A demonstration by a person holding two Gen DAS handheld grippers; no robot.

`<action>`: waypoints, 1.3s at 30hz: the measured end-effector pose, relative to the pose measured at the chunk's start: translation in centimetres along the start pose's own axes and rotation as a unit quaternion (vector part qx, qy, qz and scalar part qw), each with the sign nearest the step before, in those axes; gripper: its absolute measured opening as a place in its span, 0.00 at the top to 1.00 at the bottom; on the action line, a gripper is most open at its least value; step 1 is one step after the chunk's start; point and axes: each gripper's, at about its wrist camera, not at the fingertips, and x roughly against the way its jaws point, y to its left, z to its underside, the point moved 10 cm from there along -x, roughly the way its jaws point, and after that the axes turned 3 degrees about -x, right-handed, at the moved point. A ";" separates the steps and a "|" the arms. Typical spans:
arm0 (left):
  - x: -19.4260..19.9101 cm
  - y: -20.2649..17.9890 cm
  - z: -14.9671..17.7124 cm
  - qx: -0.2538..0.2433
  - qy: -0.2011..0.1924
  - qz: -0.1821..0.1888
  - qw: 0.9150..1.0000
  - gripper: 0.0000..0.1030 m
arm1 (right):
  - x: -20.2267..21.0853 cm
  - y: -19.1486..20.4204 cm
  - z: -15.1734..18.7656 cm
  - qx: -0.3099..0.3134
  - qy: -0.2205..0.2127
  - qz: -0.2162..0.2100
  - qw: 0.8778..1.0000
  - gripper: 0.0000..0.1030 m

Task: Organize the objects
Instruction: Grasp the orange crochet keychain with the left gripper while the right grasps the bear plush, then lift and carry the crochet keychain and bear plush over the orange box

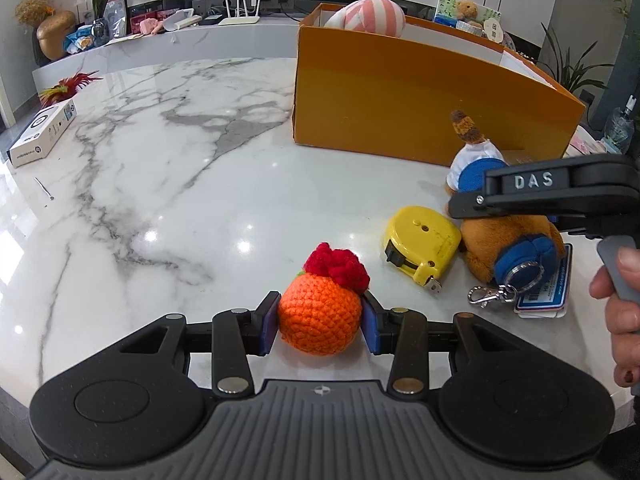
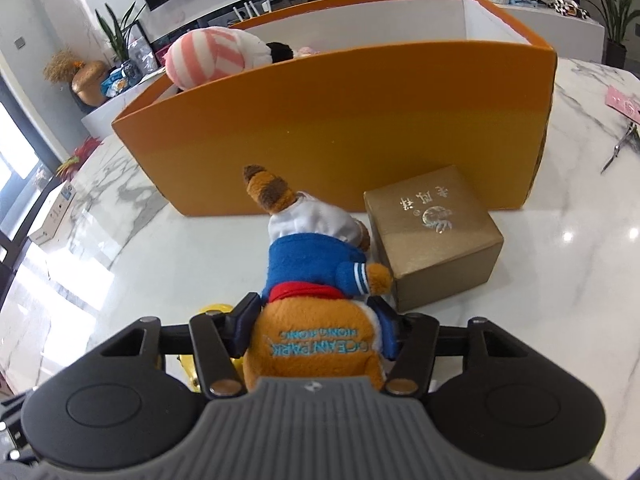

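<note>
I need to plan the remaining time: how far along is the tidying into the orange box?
Done: a striped plush already sits in the orange box. In hand: left gripper clamps the crocheted orange; right gripper closes around the plush toy. Left: the yellow tape measure and gold box remain on the table.

The black tool (image 1: 472,204) beside the plush toy (image 1: 516,240) bears the raised white letters "DAS". On the plush toy's (image 2: 316,344) orange head, seen upside down, blue stitching reads "OCEAN PARK" over "HONG KONG". The gold box (image 2: 436,236) just right of the toy carries embossed Chinese characters and a round emblem, too small to read.
</note>
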 end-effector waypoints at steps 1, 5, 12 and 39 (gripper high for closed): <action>0.0 0.0 0.0 0.001 0.000 0.000 1.000 0.54 | 0.1 0.0 0.0 0.003 0.000 0.000 1.000 0.43; -0.1 0.3 -0.2 0.005 -0.001 -0.002 1.000 0.54 | 0.7 0.0 0.3 0.023 -0.002 0.003 1.000 0.44; -0.1 0.2 -0.5 0.003 -0.005 -0.005 1.000 0.54 | 2.3 -0.3 0.9 0.058 -0.005 0.006 0.998 0.44; -0.1 -1.9 -1.2 -0.001 0.001 0.010 1.000 0.54 | 6.0 -0.6 3.9 0.103 0.027 -0.051 0.993 0.44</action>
